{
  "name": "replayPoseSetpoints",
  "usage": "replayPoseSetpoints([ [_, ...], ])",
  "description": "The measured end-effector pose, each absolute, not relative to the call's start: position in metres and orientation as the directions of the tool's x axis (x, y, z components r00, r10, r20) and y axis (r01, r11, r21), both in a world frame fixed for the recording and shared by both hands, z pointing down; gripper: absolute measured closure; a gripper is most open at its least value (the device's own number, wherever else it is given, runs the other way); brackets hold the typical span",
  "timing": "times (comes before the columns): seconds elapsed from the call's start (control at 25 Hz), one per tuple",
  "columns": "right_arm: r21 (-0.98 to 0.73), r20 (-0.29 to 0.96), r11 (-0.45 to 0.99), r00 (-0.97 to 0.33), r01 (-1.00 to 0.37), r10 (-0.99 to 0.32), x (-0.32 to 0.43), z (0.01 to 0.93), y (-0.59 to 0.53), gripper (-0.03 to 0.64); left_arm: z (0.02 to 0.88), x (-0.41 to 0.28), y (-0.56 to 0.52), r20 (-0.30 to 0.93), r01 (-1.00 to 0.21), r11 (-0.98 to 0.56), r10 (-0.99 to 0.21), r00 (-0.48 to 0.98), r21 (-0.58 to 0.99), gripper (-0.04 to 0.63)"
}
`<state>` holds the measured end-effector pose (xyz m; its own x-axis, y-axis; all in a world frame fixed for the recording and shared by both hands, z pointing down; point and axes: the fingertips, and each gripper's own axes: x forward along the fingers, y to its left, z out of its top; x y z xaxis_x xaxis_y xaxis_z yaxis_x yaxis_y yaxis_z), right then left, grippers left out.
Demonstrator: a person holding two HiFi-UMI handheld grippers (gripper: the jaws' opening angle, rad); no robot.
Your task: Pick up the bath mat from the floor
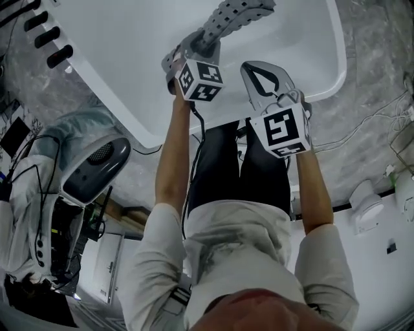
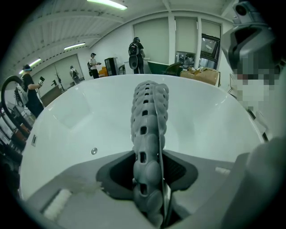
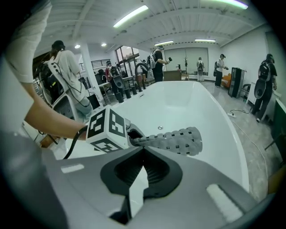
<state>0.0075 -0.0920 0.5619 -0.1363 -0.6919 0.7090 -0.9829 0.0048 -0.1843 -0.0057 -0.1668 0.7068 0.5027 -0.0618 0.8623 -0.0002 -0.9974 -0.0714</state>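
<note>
The grey bath mat (image 1: 236, 14), bumpy and full of holes, is folded into a long strip and hangs in the air over the white bathtub (image 1: 323, 90). My left gripper (image 1: 204, 42) is shut on one end of it. In the left gripper view the mat (image 2: 149, 116) stands up from between the jaws of the left gripper (image 2: 149, 179) over the bathtub (image 2: 89, 116). My right gripper (image 1: 255, 68) hovers just right of it, shut, with nothing held. In the right gripper view the right gripper (image 3: 143, 148) has its jaws closed together, and the mat (image 3: 172, 141) sticks out sideways beyond them.
A person with a backpack (image 1: 26, 187) stands at the left beside a grey rounded device (image 1: 97, 165). Cables (image 1: 381, 123) and a white unit (image 1: 365, 203) lie on the marbled floor at the right. Several people (image 3: 158, 62) stand around the far end of the tub.
</note>
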Motion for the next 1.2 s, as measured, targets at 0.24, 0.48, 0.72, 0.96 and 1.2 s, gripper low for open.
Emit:
replayPoseSetpoints([
  [0.24, -0.155, 0.711, 0.004, -0.115, -0.988, -0.693, 0.004, 0.532, -0.088, 0.615, 0.67, -0.012, -0.163, 0.846, -0.012, -0.997, -0.066, 0.529, -0.071, 0.425],
  [0.48, -0.125, 0.703, 0.015, -0.099, -0.992, -0.704, -0.006, 0.498, -0.099, 0.615, 0.637, -0.025, -0.169, 0.835, -0.026, -0.997, -0.072, 0.545, -0.069, 0.425],
  [0.72, -0.115, 0.677, -0.001, -0.078, -0.993, -0.732, -0.011, 0.455, -0.108, 0.615, 0.597, -0.033, -0.178, 0.816, -0.055, -0.996, -0.084, 0.571, -0.064, 0.425],
  [0.96, -0.112, 0.66, -0.018, -0.06, -0.994, -0.749, -0.021, 0.413, -0.111, 0.615, 0.555, -0.044, -0.181, 0.798, -0.087, -0.995, -0.098, 0.595, -0.057, 0.425],
  [1.2, -0.093, 0.644, -0.023, -0.042, -0.995, -0.764, -0.03, 0.373, -0.108, 0.615, 0.512, -0.055, -0.177, 0.776, -0.111, -0.992, -0.113, 0.62, -0.056, 0.425],
])
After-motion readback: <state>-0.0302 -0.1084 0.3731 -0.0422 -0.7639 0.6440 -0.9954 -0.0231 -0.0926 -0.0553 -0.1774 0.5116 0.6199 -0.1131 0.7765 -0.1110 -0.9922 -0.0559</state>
